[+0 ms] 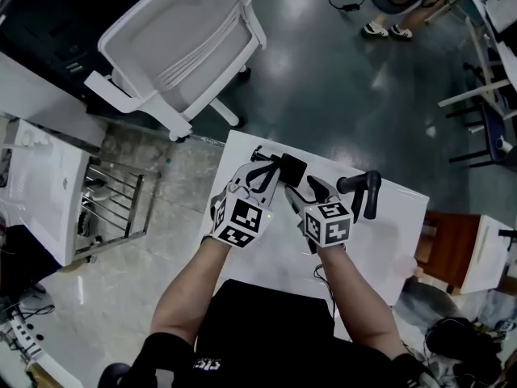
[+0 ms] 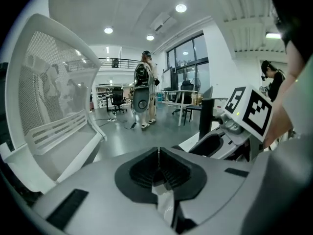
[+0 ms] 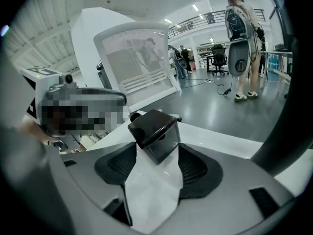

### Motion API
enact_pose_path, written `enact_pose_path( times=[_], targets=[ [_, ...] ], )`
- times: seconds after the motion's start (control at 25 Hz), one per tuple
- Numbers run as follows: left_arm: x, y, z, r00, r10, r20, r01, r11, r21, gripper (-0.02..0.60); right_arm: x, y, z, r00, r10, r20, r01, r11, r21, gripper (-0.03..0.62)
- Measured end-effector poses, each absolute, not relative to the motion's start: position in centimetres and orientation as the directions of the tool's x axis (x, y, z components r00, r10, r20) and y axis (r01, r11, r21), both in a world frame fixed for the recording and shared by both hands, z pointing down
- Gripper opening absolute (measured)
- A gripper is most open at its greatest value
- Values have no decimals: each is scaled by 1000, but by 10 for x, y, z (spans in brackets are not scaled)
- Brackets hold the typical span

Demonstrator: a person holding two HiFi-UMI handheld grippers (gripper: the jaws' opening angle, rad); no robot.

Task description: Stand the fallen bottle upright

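Note:
The bottle (image 3: 152, 180) is white with a dark square cap (image 3: 153, 130). It lies lengthwise between the jaws of my right gripper (image 3: 155, 158), cap pointing away, and the pads press its sides. From the head view the cap (image 1: 291, 168) shows over the far part of the white table (image 1: 376, 253), ahead of the right gripper (image 1: 300, 194). Whether the bottle's base rests on the table is hidden. My left gripper (image 1: 265, 168) sits just left of the cap, its jaws (image 2: 158, 166) shut with nothing between them.
A black curved bar (image 1: 365, 191) stands at the right gripper's right side. A white mesh office chair (image 1: 186, 43) is beyond the table's far left corner. A wire rack (image 1: 113, 204) is on the left, a brown cabinet (image 1: 447, 249) on the right. People stand further off on the grey floor (image 2: 144, 89).

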State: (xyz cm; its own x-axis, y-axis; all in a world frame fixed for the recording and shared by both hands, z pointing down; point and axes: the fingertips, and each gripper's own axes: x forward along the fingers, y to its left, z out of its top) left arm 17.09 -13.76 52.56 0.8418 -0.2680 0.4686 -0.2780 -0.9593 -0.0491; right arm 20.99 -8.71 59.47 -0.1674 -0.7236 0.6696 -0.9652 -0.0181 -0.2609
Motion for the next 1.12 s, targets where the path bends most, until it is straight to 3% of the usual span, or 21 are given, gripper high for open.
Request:
enact_pose_path(
  times=[0.2, 0.32, 0.6, 1.12],
  targets=[
    [147, -159, 545, 800, -338, 497, -364, -930, -47, 32, 211, -86, 586, -172, -740, 650, -963, -13, -269, 279],
    [134, -172, 556, 775, -352, 525, -385, -921, -50, 140, 210, -90, 582, -187, -748, 636, -957, -8, -290, 280],
    [134, -173, 608, 703, -271, 657, -283, -955, -90, 227, 204, -104, 582, -209, -755, 622, -949, 4, -314, 290],
    [155, -188, 622, 681, -315, 661, -201, -949, -245, 168, 205, -109, 585, -227, -758, 611, -946, 24, -322, 301]
  ],
)
